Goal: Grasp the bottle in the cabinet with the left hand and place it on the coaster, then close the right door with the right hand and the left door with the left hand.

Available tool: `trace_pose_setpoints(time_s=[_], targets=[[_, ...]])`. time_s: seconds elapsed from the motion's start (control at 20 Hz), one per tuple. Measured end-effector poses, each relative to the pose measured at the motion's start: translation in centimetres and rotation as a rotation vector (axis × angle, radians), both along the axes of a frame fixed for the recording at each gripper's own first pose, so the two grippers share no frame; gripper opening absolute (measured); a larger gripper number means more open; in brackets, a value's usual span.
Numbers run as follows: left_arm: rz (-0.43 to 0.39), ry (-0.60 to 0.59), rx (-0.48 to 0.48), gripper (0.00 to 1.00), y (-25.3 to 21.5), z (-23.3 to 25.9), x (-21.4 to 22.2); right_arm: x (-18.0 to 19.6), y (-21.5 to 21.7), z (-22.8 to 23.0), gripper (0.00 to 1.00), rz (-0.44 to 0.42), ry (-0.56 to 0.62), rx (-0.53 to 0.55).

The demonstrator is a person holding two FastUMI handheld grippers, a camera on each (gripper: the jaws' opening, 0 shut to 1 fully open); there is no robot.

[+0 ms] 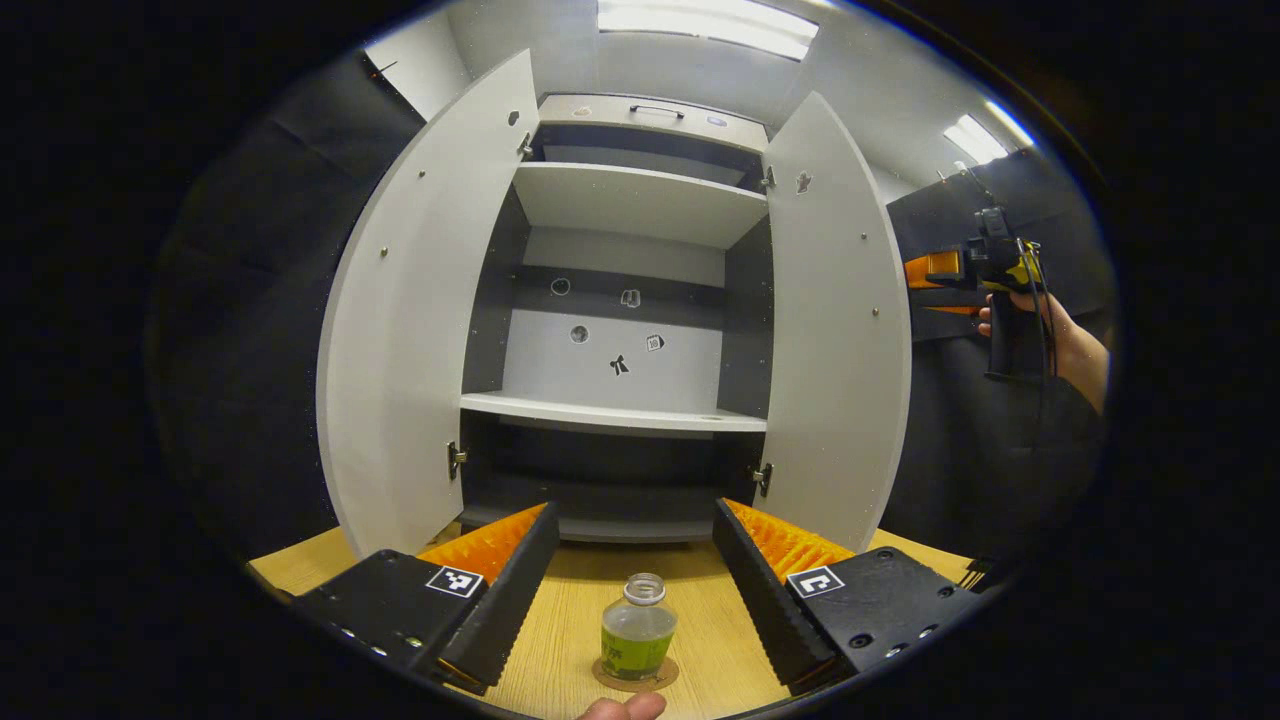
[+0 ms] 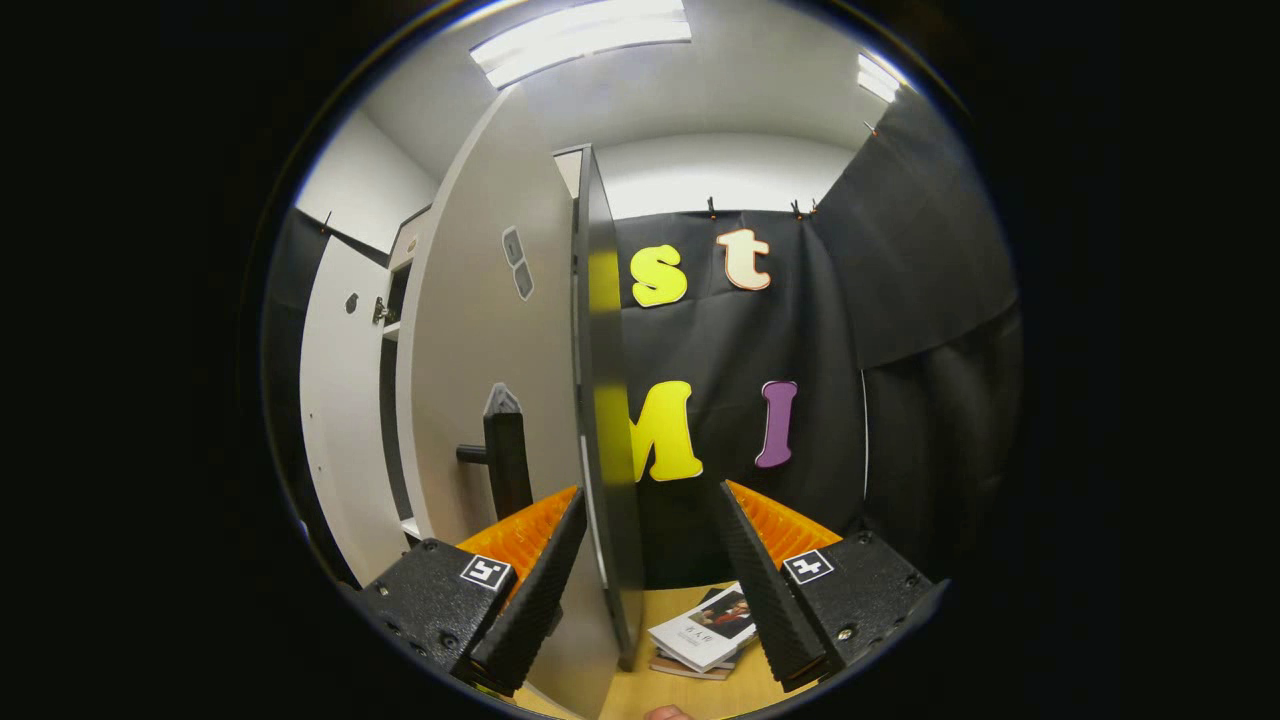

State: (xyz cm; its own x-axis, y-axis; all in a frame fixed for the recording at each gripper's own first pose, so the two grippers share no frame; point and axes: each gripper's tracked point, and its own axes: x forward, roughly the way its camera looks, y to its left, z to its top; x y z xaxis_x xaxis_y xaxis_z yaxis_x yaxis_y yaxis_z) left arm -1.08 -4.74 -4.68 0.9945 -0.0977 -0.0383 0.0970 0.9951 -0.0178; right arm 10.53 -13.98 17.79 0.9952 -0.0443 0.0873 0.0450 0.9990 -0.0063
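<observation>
Left gripper view: bottle upright on coaster — left tongs wide; right tongs wide, straddling right door.

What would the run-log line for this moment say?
bottle: upright on coaster | left gripper: open, released | right gripper: open, straddling right door edge | both doors open

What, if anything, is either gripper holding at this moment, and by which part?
Nothing. The left gripper is open, with the bottle standing free on the coaster between its fingers. The right gripper is open, its fingers either side of the right door's edge.
</observation>
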Motion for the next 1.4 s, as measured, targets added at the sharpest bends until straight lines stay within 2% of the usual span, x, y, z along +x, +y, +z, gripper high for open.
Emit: trace_pose_setpoints(time_s=[0.15,0.3,0.65,0.8,0.95,1.15,1.25,1.3,1.35,1.4], targets=[[-0.008,0.000,-0.006,0.94,-0.1,0.0,-0.1,0.0,4.0,-0.9,0.82,0.062,0.038,-0.062],[0.005,-0.002,-0.013,0.94,0.2,0.1,-0.5,0.8,6.8,-1.0,0.82,0.079,0.031,-0.085],[0.035,-0.021,-0.006,0.94,1.2,0.8,-1.5,4.3,12.8,-2.4,0.82,0.199,0.046,-0.081],[0.048,-0.022,0.002,0.94,1.8,1.2,-1.5,5.5,13.0,-2.3,0.82,0.193,0.028,-0.071],[0.055,-0.027,0.007,0.94,2.3,1.4,-1.4,5.0,12.6,-2.3,0.82,0.196,0.012,-0.051],[0.047,-0.018,0.015,0.94,2.2,1.4,-1.2,2.9,11.2,-2.9,0.82,0.181,0.007,-0.054],[0.043,-0.019,0.007,0.94,2.0,1.5,-0.9,1.4,9.9,-4.3,0.82,0.145,-0.002,-0.064],[0.040,-0.017,0.002,0.99,2.0,1.6,-0.8,0.6,9.5,-5.4,0.82,0.129,0.002,-0.060],[0.036,-0.014,-0.002,0.94,1.9,1.7,-0.5,-0.3,9.2,-6.5,0.82,0.116,0.009,-0.049],[0.031,-0.015,-0.005,0.94,1.9,1.9,-0.3,-1.4,9.1,-7.6,0.82,0.108,0.013,-0.033]])
